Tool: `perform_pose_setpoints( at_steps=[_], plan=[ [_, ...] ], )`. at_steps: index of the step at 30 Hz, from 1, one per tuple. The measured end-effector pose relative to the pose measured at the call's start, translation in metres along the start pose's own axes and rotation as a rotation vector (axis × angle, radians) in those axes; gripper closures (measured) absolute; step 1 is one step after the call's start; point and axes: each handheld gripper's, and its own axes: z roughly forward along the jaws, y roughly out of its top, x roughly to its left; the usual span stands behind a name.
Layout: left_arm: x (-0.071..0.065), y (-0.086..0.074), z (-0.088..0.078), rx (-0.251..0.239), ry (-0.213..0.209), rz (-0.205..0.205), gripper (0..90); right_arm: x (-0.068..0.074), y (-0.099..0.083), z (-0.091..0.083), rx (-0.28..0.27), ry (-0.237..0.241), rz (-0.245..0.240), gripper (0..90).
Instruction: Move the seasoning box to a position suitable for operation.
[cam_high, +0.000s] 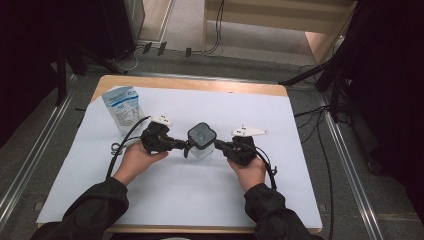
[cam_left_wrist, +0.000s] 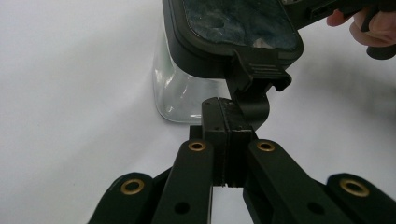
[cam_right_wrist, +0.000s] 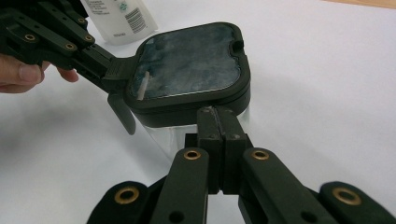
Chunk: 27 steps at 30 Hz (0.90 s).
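Note:
A clear square container (cam_high: 201, 149) with a black-framed lid (cam_high: 201, 135) stands in the middle of the white sheet. My left gripper (cam_high: 184, 146) comes at it from the left. In the left gripper view my left gripper (cam_left_wrist: 229, 111) has its jaws shut, with the tips beside the lid's black latch (cam_left_wrist: 258, 77), which hangs down over the clear wall (cam_left_wrist: 180, 95). My right gripper (cam_high: 217, 143) reaches in from the right. In the right gripper view my right gripper (cam_right_wrist: 218, 114) is shut too, its tips against the rim of the lid (cam_right_wrist: 191, 60). Whether either pinches the lid I cannot tell.
A white and blue pouch (cam_high: 122, 107) stands at the sheet's far left, also in the right gripper view (cam_right_wrist: 122, 17). The white sheet (cam_high: 200, 195) covers a wooden table (cam_high: 200, 84). Stands and cables crowd the floor on both sides of the table.

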Motion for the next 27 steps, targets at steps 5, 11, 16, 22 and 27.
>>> perform_pose_setpoints(
  at_steps=[5,11,16,22,27],
  plan=[
    [0.0,0.0,0.0,0.0,-0.003,-0.008,90.0,0.0,0.0,0.0,0.0,0.001,-0.001,90.0],
    [-0.001,0.0,0.001,-0.002,-0.011,-0.015,90.0,-0.001,0.0,0.0,0.002,-0.002,0.005,90.0],
    [-0.006,-0.001,0.003,0.003,-0.022,-0.012,90.0,-0.003,0.001,0.001,-0.001,-0.004,0.009,90.0],
    [-0.01,-0.003,0.004,-0.012,-0.042,-0.028,90.0,-0.004,0.002,0.006,0.01,-0.004,0.002,90.0],
    [-0.015,-0.004,0.005,-0.014,-0.04,-0.029,90.0,-0.004,0.004,0.009,0.013,0.0,0.005,90.0]
  ],
)
